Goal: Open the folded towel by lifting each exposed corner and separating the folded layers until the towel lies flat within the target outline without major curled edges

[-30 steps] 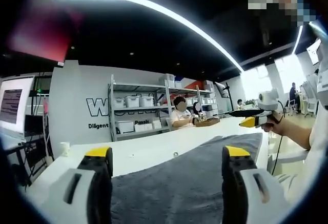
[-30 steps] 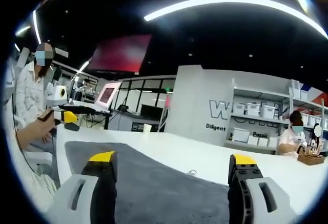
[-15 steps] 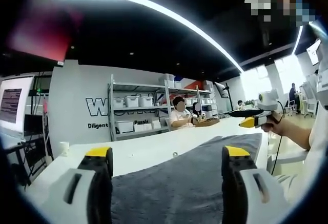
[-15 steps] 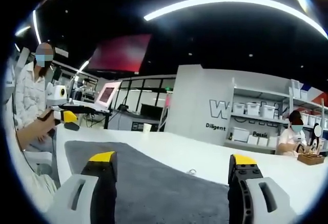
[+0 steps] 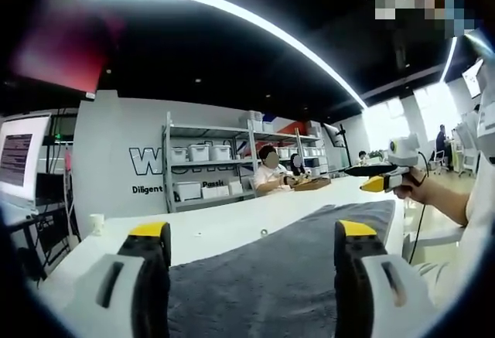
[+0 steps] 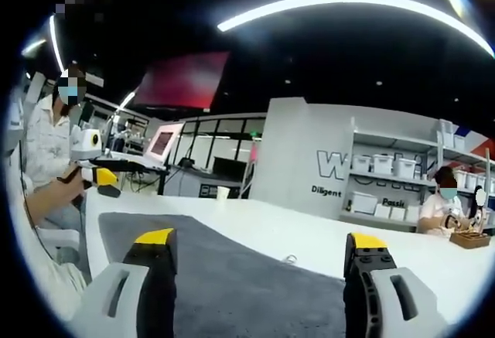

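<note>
1. The room is a large hall with a dark ceiling (image 5: 232, 67) crossed by a long curved strip light (image 5: 232, 13); a red panel (image 6: 182, 79) hangs under the ceiling in the right gripper view.
2. A grey wall (image 5: 116, 160) carries large lettering, partly hidden by a metal shelf rack (image 5: 209, 168) loaded with white bins (image 5: 199, 153).
3. A long white table (image 5: 224, 230) runs across both views, its top smooth and bright.
4. The grey towel (image 5: 271, 276) lies on the table, spread along it and reaching from between the left gripper's jaws toward the far end; in the right gripper view the same towel (image 6: 232, 276) shows a rounded corner near the table edge.
5. A person seated (image 5: 269, 174) works at the far side of the table, beside a small wooden box (image 6: 469, 239).
6. The left gripper (image 5: 251, 233) has its yellow-tipped jaws wide apart above the towel, holding nothing.
7. The right gripper (image 6: 259, 239) likewise has its jaws spread wide, nothing between them; it also appears in the left gripper view at the far end of the towel.
8. A monitor (image 5: 17, 160) stands at the left, and a paper cup (image 5: 97, 223) sits on the table.
</note>
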Available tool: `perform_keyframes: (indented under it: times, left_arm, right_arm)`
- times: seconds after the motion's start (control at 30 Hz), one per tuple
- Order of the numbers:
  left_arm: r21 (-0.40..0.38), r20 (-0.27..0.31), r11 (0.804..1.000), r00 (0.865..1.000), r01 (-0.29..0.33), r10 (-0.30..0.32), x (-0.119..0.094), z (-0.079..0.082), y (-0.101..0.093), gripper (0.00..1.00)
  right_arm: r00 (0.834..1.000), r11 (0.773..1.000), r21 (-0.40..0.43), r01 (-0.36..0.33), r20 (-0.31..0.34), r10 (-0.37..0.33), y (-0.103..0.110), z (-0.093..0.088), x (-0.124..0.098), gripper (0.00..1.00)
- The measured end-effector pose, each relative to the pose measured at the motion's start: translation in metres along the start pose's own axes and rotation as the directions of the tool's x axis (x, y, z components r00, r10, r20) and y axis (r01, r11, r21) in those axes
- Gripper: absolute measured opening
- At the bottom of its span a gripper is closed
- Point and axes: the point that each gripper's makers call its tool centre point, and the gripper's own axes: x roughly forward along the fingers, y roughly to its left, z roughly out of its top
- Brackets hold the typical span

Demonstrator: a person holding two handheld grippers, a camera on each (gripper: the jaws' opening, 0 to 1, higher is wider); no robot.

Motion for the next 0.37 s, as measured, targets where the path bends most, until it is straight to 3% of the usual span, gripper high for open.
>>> perform_keyframes:
  times: [0.37]
  left_arm:
    - [-0.002,-0.006,1.000,1.000,0.004,-0.004,0.0012,-0.0019,-0.0003,0.86]
  right_arm:
    - [1.000,1.000,-0.007,0.000,0.002,0.000,0.0009,0.0012,0.0003,0.89]
